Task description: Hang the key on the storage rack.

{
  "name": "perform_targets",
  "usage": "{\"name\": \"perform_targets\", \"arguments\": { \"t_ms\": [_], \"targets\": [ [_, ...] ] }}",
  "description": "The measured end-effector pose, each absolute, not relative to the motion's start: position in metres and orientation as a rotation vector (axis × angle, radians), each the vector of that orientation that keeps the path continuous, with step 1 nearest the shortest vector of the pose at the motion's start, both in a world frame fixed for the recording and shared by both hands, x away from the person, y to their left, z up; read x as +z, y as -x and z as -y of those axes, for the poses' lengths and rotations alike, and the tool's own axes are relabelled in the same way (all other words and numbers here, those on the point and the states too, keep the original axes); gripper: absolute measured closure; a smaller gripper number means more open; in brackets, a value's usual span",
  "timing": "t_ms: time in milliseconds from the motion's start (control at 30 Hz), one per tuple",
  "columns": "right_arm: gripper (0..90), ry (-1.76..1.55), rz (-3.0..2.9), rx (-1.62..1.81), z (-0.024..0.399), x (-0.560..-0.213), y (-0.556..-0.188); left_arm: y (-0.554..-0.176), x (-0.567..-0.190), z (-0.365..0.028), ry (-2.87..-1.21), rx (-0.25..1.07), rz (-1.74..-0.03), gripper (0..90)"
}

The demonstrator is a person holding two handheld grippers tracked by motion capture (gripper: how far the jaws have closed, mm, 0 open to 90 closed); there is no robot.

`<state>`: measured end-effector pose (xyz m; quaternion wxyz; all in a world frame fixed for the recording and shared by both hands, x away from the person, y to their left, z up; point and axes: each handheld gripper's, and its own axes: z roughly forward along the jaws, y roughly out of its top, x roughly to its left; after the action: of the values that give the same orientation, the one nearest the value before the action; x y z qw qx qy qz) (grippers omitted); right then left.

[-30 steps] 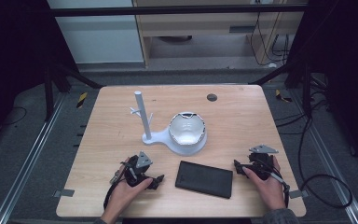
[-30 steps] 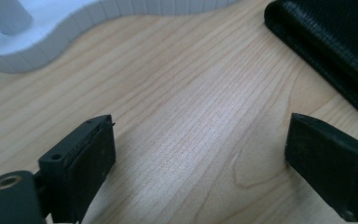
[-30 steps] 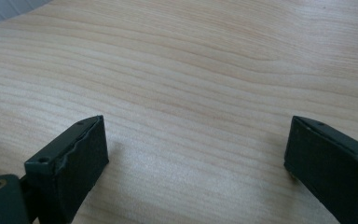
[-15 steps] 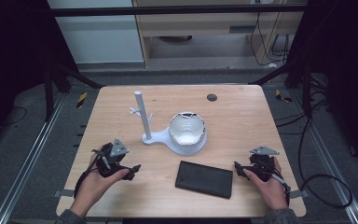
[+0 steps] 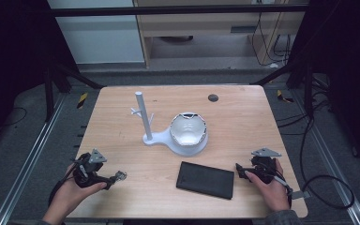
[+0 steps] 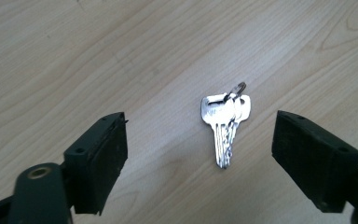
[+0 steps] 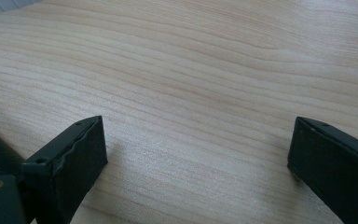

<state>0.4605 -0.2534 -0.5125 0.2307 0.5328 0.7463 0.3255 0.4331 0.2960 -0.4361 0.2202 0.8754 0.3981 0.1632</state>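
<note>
The left gripper [image 6: 199, 154] stands wide open over the wooden table [image 5: 243, 108], holding nothing; a bunch of keys [image 6: 225, 122] lies flat between its jaws (any stamped lettering is unreadable). The right gripper [image 7: 198, 154] also gapes wide and empty, beside a black case [image 5: 205, 180].

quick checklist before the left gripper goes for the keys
1. Left gripper open wide enough: ok, jaws stand well apart.
2. Keys between the jaws: ok, roughly centred, lying flat on the table.
3. Keys free of other things: ok, bare wood all around them.
4. Jaws low enough to close on the keys: cannot tell.
5. Right gripper out of the way: ok, open near the black case, far from the keys.
</note>
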Motion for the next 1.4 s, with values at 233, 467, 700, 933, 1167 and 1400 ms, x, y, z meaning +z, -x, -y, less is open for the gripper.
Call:
{"name": "perform_targets", "arguments": {
  "t_ms": [233, 467, 700, 933, 1167, 1400],
  "targets": [
    [4.6, -1.466, -2.053, 0.896, 0.253, -0.512, -0.460, -0.431, -0.434, -0.297, -2.482, 0.428, -1.104, 39.7],
    [4.5, -1.466, -2.053, 0.896, 0.253, -0.512, -0.460, -0.433, -0.442, -0.295, -2.556, 0.428, -1.089, 48.2],
    [4.6, -1.466, -2.052, 0.896, 0.253, -0.512, -0.460, -0.435, -0.450, -0.279, -2.590, 0.411, -1.055, 52.8],
    [4.6, -1.462, -2.054, 0.897, 0.253, -0.513, -0.460, -0.444, -0.461, -0.273, -2.615, 0.389, -1.093, 59.5],
    [4.6, -1.458, -2.060, 0.899, 0.252, -0.512, -0.460, -0.446, -0.463, -0.271, -2.639, 0.386, -1.086, 63.6],
    [4.6, -1.456, -2.064, 0.902, 0.250, -0.512, -0.459, -0.449, -0.465, -0.271, -2.641, 0.368, -1.087, 68.1]
  ]
}}
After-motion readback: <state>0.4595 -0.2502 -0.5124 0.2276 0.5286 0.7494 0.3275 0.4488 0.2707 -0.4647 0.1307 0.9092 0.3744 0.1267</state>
